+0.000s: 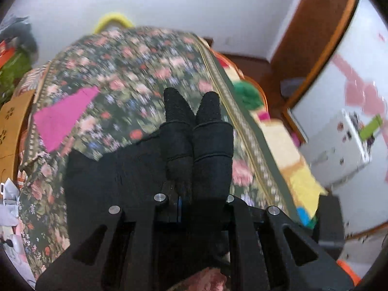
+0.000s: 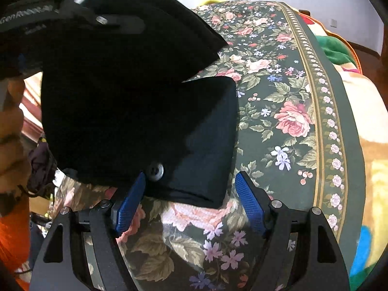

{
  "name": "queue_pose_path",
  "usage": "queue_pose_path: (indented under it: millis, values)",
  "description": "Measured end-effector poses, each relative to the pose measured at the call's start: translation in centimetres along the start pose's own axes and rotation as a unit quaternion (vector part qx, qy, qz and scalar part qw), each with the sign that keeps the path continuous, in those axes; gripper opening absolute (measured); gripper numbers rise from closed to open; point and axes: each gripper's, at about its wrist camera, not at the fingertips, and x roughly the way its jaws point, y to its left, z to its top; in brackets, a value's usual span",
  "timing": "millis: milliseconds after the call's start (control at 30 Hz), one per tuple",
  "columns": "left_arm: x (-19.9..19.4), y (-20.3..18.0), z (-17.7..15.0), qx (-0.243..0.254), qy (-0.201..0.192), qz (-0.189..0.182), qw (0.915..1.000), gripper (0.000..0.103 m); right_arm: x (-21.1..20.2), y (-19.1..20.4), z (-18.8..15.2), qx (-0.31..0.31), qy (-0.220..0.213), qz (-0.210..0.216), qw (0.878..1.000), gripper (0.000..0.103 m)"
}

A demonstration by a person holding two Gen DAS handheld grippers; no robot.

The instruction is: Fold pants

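Starting on the left side of the left wrist view, a pink scrap of cloth [image 1: 63,118] lies flat on the floral bedspread [image 1: 126,68], off to the left of the left claw [image 1: 192,104] and apart from it. The claw's two fingers are pressed together and shrouded in black cloth. The black pants [image 1: 116,169] are pinched between them and spread out to their left over the bedspread. To the claw's right the bedspread's patterned border [image 1: 245,126] runs past, and beyond it stands a white box [image 1: 339,150], too blurred to make out.

In the right wrist view, a person's hand [image 2: 12,126] shows at the far left edge. Above it, the left claw's body carries white lettering, smeared beyond reading. From it the pants hang as a raised flap over a flat folded layer. A dark button [image 2: 156,169] sits on that layer, just above the left pad of the right claw [image 2: 190,194]. This claw stands spread. The folded edge of the pants lies between its blue pads [image 2: 249,201], and the right pad is clear of the cloth. No brand or label can be read.
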Motion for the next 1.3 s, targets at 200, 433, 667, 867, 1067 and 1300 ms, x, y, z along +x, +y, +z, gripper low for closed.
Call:
queue_pose_path:
  millis: [200, 433, 667, 867, 1067, 1300]
  values:
    - [1.5, -1.8, -2.0, 0.047, 0.051, -0.004, 0.9976, 0.035, -0.8, -0.2, -0.6, -0.004, -0.006, -0.007, 1.000, 0.073]
    - [-1.5, -2.0, -2.0, 0.061, 0.008, -0.017, 0.9979, 0.077, -1.7, 0.0, -0.7, -0.008, -0.011, -0.017, 1.000, 0.073]
    - [-3.2, 2.9, 0.4, 0.061, -0.045, 0.095, 0.9926, 0.093, -2.9, 0.0, -0.5, -0.014, -0.037, -0.033, 0.999, 0.074]
    - [-0.9, 9.0, 2.4, 0.052, -0.027, 0.165, 0.9846, 0.097, -3.5, -0.4, -0.9, 0.009, -0.051, -0.054, 0.997, 0.075]
    - [6.1, 14.4, 2.7, 0.046, 0.071, 0.198, 0.9766, 0.097, -4.1, -0.8, -0.9, 0.016, -0.057, -0.067, 0.996, 0.075]
    - [11.6, 18.4, 0.0, 0.043, 0.133, 0.212, 0.9672, 0.103, -4.5, -0.5, -0.5, 0.015, -0.062, -0.077, 0.995, 0.075]
